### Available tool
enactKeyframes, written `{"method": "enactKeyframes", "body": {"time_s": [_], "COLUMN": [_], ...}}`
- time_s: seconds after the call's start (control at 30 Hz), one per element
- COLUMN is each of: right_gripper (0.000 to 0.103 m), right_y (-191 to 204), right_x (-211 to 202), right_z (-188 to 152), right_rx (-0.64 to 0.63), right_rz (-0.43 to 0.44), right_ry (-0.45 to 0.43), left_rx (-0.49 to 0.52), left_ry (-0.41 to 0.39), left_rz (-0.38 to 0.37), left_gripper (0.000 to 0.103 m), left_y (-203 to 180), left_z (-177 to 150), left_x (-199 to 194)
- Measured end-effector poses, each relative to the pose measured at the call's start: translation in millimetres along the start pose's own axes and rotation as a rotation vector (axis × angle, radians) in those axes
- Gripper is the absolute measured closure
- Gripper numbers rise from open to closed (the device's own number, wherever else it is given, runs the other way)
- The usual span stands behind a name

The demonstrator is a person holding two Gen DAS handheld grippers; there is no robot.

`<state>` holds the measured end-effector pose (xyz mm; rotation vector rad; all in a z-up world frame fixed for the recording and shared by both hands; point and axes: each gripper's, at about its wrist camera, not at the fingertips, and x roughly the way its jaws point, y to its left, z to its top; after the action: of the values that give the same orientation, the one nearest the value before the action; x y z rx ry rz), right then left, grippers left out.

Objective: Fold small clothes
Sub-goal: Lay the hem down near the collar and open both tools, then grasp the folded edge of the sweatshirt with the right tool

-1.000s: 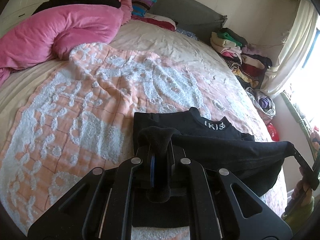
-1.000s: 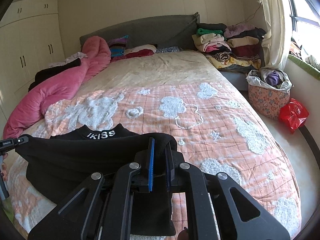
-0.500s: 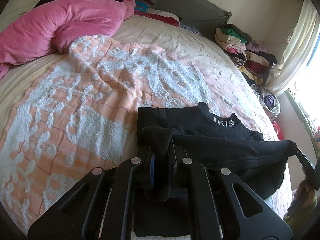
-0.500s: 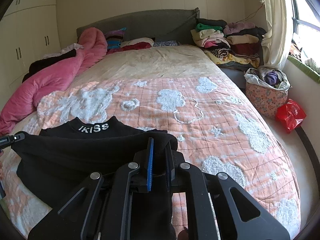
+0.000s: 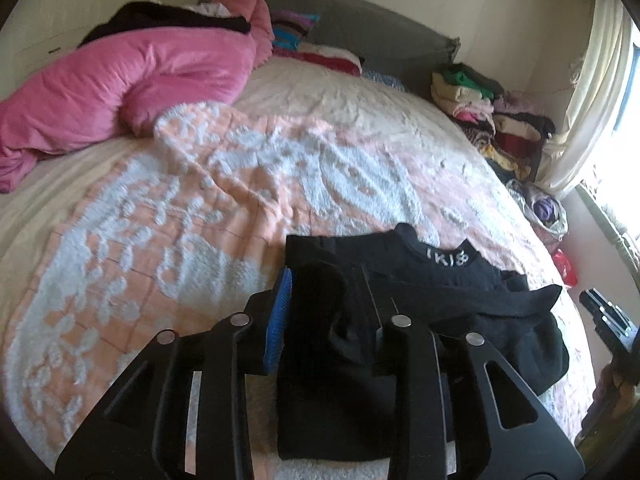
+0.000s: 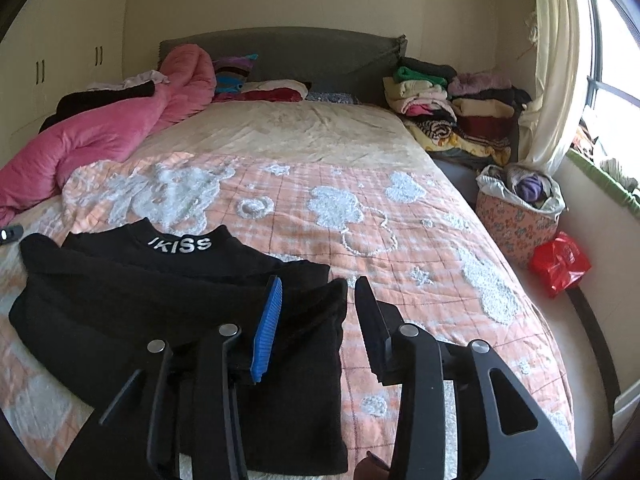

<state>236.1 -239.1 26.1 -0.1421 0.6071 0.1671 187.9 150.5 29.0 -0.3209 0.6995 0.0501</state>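
A small black top (image 6: pixel 168 280) with a white "IKISS" collar lies on the pink and white blanket (image 6: pixel 360 208), its lower part folded up over the body. It also shows in the left wrist view (image 5: pixel 448 276). My left gripper (image 5: pixel 326 280) is open with the fold's left corner loose between its jaws. My right gripper (image 6: pixel 318 292) is open with the fold's right corner lying between its jaws. The right gripper's tip (image 5: pixel 600 304) shows at the right edge of the left wrist view.
A pink duvet (image 5: pixel 120 80) is bunched at the bed's far left. Stacks of folded clothes (image 6: pixel 452 108) sit at the far right by the headboard. A floral basket (image 6: pixel 520 216) and a red bag (image 6: pixel 560 264) stand on the floor right of the bed.
Both grippers carried the lower hem forward over the top and opened. The fold now rests on the garment.
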Motion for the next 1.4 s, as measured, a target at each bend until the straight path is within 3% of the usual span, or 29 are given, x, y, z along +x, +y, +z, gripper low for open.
{"method": "enactKeyframes", "body": {"time_s": [0.13,0.33,0.6,0.83,1.4], "right_gripper": [0.066,0.066,0.066,0.066,0.066], "right_y": [15,40,65,76,87], "right_x": [-6,-10,-8,-3,29], "right_z": [-9,-27,-49,-56,-54], "right_rx": [-0.064,-0.119,-0.154,-0.170,-0.194], "right_rz": [0.018,0.054,0.100,0.119,0.127], "right_ry": [0.007,0.043,0.095,0.119,0.177], "left_rx": [0.040,0.150,0.228,0.234,0.227], "left_ry": [-0.008,0.064,0.153,0.191,0.198], "left_rz": [-0.026,-0.062,-0.026,0.000,0.047], "left_gripper": [0.078,0.078,0.078,0.078,0.077], "left_y": [-14,-47,-58,-56,-55], "left_z": [-8,-37,-70,-75,-57], "left_x": [-16,-17,1,16,46]}}
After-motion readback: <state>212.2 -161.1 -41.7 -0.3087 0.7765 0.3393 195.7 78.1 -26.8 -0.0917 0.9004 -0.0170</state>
